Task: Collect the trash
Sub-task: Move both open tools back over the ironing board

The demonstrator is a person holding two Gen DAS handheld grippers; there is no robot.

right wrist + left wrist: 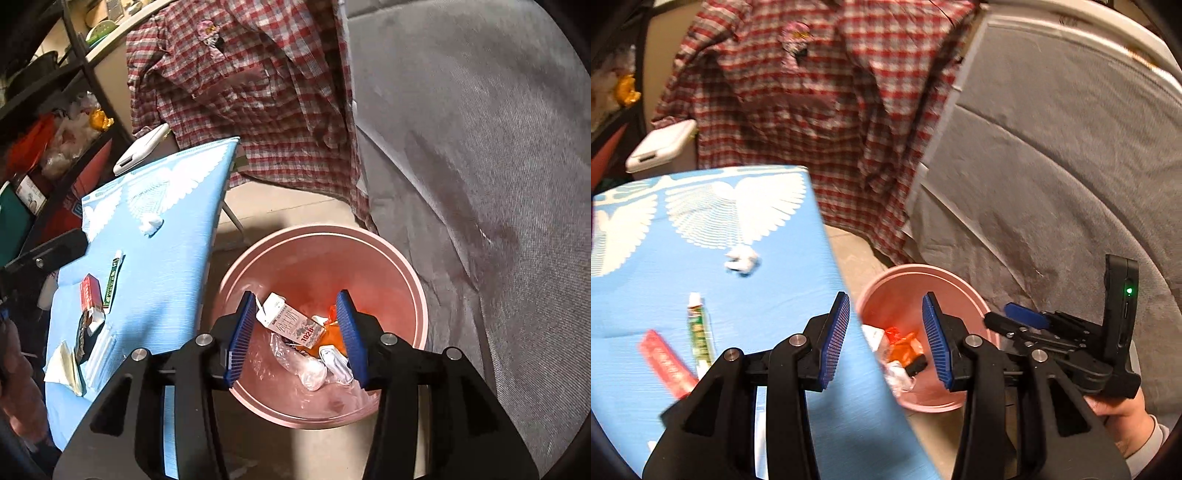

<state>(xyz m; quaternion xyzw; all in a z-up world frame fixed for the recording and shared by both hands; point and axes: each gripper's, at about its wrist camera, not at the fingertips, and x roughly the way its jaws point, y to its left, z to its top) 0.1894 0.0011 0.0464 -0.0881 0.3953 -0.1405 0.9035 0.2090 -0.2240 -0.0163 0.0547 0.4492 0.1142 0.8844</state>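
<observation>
Left wrist: my left gripper hangs spread and empty over the table edge; crumpled tissue, green tube and red pack wait on the blue cloth.

Right wrist: my right gripper stands spread, empty, over the pink bin, milk carton inside. Best to clear the rim before reaching again.

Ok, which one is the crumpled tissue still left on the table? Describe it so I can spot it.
Start at the blue table left of the pink bin. Near its far end, on the white wing print, lies the crumpled tissue. It is a small white wad, set apart from the green tube and red box lying nearer.
</observation>
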